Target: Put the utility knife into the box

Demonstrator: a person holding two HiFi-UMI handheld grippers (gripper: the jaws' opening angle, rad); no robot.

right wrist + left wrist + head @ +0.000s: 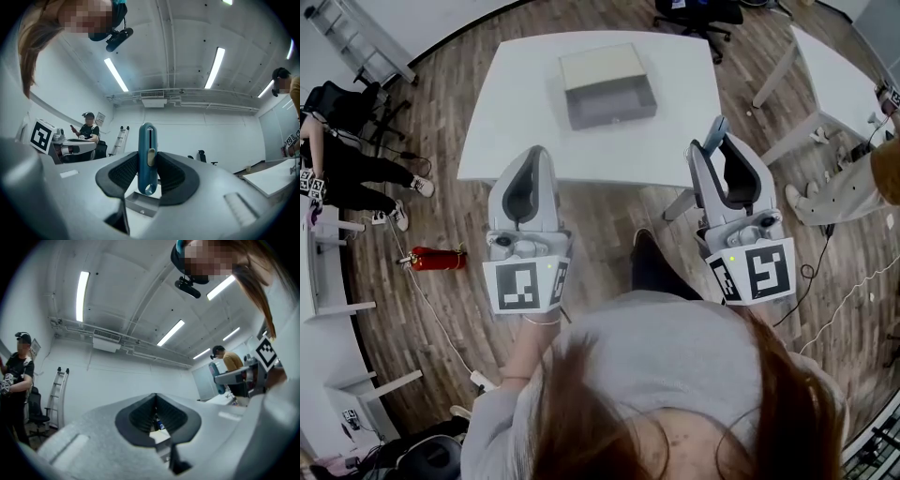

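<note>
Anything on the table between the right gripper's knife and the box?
No. Head view shows only bare white table between the utility knife, clamped in the right gripper, and the box.

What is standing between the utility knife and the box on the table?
Nothing visible does. The right gripper holds the utility knife near the front corner of the table, and only bare surface shows between it and the open box. The left gripper is off to one side.
</note>
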